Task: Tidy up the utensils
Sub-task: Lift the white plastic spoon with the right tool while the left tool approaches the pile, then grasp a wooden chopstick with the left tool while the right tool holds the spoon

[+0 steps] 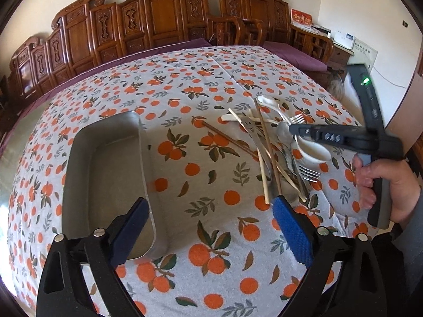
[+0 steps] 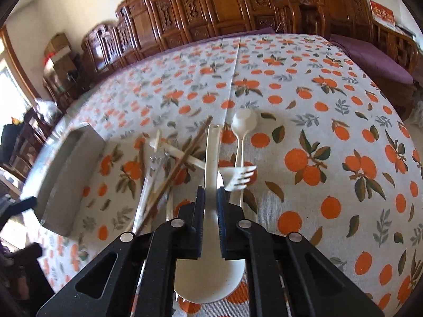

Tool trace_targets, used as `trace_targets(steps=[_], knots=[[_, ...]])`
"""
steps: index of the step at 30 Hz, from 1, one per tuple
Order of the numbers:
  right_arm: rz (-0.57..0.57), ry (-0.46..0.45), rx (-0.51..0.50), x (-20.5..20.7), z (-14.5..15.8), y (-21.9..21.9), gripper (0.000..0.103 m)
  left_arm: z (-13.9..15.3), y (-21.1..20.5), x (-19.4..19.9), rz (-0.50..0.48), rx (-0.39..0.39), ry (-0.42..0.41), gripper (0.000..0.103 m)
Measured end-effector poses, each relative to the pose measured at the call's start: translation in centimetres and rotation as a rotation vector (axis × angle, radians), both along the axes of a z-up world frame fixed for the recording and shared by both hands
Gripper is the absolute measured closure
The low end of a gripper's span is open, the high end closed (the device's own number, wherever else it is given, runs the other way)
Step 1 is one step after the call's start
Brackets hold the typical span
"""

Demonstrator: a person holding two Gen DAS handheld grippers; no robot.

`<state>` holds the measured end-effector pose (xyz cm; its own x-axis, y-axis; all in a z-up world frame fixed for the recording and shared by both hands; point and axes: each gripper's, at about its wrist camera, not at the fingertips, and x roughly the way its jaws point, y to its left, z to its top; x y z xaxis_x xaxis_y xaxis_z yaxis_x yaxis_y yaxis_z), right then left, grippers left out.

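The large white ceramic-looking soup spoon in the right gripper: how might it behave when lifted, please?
The large white soup spoon, clamped at its handle by the right gripper, looks rigid and glossy, so possibly slippery. Its wide bowl probably makes it bowl-heavy, prone to pivoting.

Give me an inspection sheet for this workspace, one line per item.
Surface: table under an orange-print cloth, seam down the middle.
Job's things: utensil pile of chopsticks, forks and spoons, crossed over each other; metal tray left of it, nothing seen inside.
Clutter: nothing seen apart from the pile.
Grippers: left tool open, hanging over bare cloth between tray and pile; right tool shut on the white ladle spoon, fingers on its handle.
Cables: thin white cable along the far right wall.
Surroundings: carved wooden chairs behind the table, purple cushions.
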<state>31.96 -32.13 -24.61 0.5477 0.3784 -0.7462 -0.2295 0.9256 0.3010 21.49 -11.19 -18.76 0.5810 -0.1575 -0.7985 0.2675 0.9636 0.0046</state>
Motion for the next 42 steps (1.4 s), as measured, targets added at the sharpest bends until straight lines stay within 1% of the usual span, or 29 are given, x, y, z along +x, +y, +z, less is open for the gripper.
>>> trace_targets(steps=[2, 6, 9, 11, 15, 16, 17, 19, 23, 24, 27, 29, 30, 34, 42], knots=[[-0.007, -0.018, 0.027, -0.3, 0.7, -0.7, 0.092, -0.1, -0.4, 0.2, -0.004, 0.003, 0.001, 0.016], [-0.035, -0.039, 0.04, -0.5, 1.4, -2.2, 0.092, -0.4, -1.8, 1.0, -0.022, 0.006, 0.006, 0.021], [-0.061, -0.037, 0.051, -0.4, 1.4, -3.4, 0.092, -0.8, -2.8, 1.7, -0.041, -0.006, 0.017, 0.028], [-0.07, -0.038, 0.05, -0.3, 1.3, -3.8, 0.092, -1.1, -3.7, 2.3, -0.057, -0.016, 0.028, 0.036], [-0.074, -0.035, 0.052, -0.3, 1.2, -4.0, 0.092, -1.8, -5.7, 3.1, -0.102, -0.035, 0.05, 0.047], [-0.073, -0.034, 0.052, -0.3, 1.2, -4.0, 0.092, -2.0, -6.2, 3.3, -0.112, -0.041, 0.056, 0.052], [-0.071, -0.035, 0.053, -0.3, 1.2, -4.0, 0.092, -2.2, -6.6, 3.5, -0.119, -0.047, 0.064, 0.054], [-0.068, -0.038, 0.053, -0.3, 1.2, -3.9, 0.092, -2.7, -7.1, 3.9, -0.127, -0.057, 0.079, 0.063], [-0.065, -0.038, 0.053, -0.3, 1.2, -3.8, 0.092, -3.5, -8.0, 4.9, -0.132, -0.069, 0.097, 0.074], [-0.064, -0.037, 0.053, -0.3, 1.3, -3.7, 0.092, -3.7, -8.2, 5.1, -0.132, -0.07, 0.102, 0.079], [-0.061, -0.039, 0.054, -0.3, 1.3, -3.6, 0.092, -4.2, -8.6, 5.8, -0.13, -0.062, 0.109, 0.083], [-0.058, -0.039, 0.056, -0.2, 1.3, -3.5, 0.092, -4.7, -9.0, 6.3, -0.125, -0.042, 0.115, 0.09], [-0.058, -0.039, 0.057, -0.2, 1.3, -3.4, 0.092, -4.9, -9.1, 6.4, -0.122, -0.035, 0.121, 0.095], [-0.055, -0.039, 0.059, -0.2, 1.3, -3.3, 0.092, -5.2, -9.1, 6.5, -0.12, -0.025, 0.121, 0.098], [-0.046, -0.042, 0.053, -0.3, 1.4, -2.9, 0.092, -5.2, -8.9, 6.6, -0.108, -0.014, 0.134, 0.099]])
